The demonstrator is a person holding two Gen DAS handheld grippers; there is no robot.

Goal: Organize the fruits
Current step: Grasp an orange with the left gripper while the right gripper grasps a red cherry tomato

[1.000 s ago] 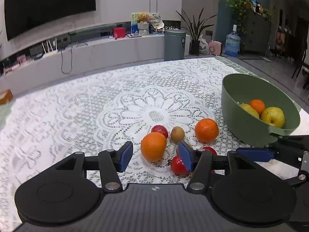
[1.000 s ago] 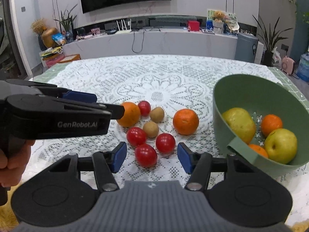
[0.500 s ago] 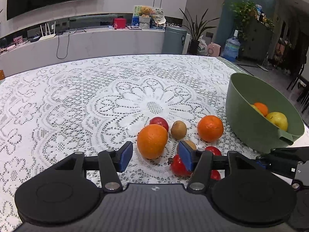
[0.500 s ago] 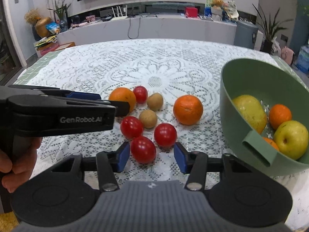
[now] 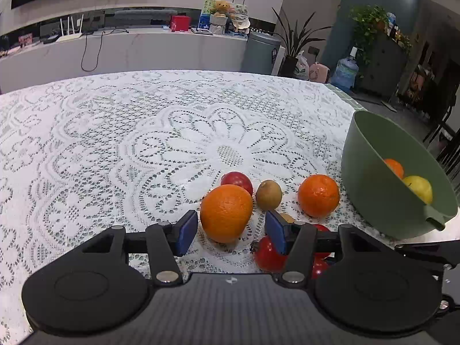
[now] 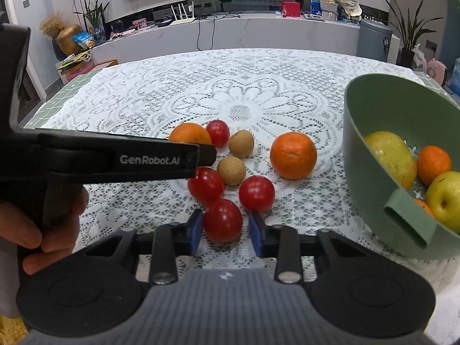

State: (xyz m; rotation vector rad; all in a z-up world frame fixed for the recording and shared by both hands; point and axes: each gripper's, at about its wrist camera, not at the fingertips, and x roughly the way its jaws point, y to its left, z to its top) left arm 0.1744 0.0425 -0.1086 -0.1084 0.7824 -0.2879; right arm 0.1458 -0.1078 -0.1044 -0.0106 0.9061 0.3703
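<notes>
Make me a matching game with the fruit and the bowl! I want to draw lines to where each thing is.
Things:
1. big orange
2. nearest tomato
3. yellow apple
4. green bowl

Places:
A. in the bowl
B. between the right gripper's pads
C. between the left gripper's open pads
D. on the lace cloth, right side

Pairs: 1-C, 2-B, 3-A, 4-D

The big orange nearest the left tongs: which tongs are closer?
Left. The left tongs straddle the big orange; the right tongs sit around a red tomato.
</notes>
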